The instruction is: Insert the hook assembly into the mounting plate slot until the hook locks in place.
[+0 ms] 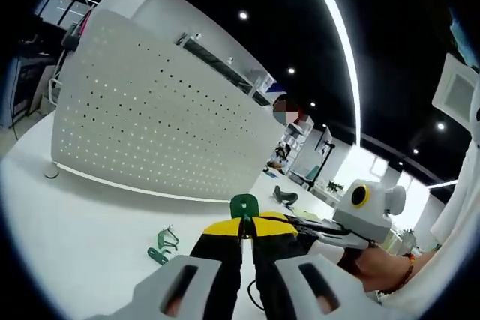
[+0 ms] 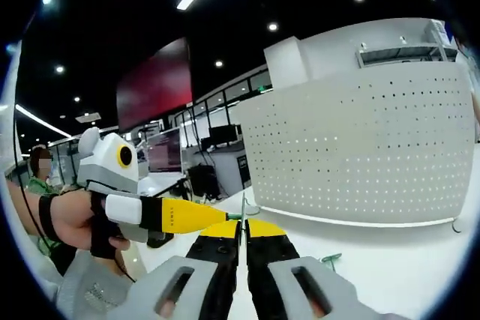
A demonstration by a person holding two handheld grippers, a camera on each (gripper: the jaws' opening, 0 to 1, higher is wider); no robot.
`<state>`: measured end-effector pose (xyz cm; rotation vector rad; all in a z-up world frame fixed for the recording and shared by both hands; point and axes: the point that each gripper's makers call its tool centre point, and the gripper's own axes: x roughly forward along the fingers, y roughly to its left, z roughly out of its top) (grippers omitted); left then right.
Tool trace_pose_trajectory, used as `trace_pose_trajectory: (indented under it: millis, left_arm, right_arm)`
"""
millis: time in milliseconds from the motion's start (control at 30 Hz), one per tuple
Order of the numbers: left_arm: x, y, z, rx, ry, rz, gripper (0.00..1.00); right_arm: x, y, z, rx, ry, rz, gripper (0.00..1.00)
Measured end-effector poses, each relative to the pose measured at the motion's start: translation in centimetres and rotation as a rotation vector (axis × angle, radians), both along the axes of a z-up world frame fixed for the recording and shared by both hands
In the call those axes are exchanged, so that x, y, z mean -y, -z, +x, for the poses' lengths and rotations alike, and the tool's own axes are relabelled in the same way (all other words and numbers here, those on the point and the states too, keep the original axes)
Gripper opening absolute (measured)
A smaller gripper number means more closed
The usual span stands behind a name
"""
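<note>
Left gripper view: the left gripper [image 1: 245, 231] is rising from the bottom edge with its yellow-tipped jaws pressed together, and they are clamping a green hook assembly [image 1: 244, 205] whose rounded head is standing just above the tips. The right gripper [image 1: 315, 228] is reaching in from the right, its yellow tip lying against the left gripper's tips; a hand [image 1: 382, 266] with a bracelet is holding it. A white perforated mounting plate [image 1: 157, 121] is standing upright on the white table [image 1: 82, 237], well behind the grippers. A second green hook piece [image 1: 161, 247] is lying on the table, left of the jaws and in front of the plate. A dark object [image 1: 285, 197] is sitting farther back on the table; its nature cannot be determined.

Right gripper view: the right gripper [image 2: 244, 239] is showing its jaws closed on a thin green strip, apparently the edge of the hook assembly [image 2: 243, 219]. The left gripper [image 2: 214, 216] is entering from the left, held by a hand [image 2: 75, 219], its tip meeting the right gripper's tips. The mounting plate [image 2: 360, 148] is standing to the right, apart from both grippers. A small green piece [image 2: 331, 260] is resting on the table [image 2: 390, 267] near the jaws.
</note>
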<state>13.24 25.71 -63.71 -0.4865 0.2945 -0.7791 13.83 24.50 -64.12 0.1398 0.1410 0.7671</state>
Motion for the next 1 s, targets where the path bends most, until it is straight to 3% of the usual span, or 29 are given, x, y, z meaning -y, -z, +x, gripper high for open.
trace_pose_trajectory:
  millis: [733,1000]
  left_arm:
    - [0.0,-1.1,0.4,0.040,-0.001,0.028,0.04]
    - [-0.9,-1.7,1.6,0.071,-0.045,0.045,0.03]
  right_arm:
    - [0.2,-0.9,0.2,0.009,0.006,0.029,0.03]
    - [0.6,-1.1,0.3,0.007,0.008,0.021,0.06]
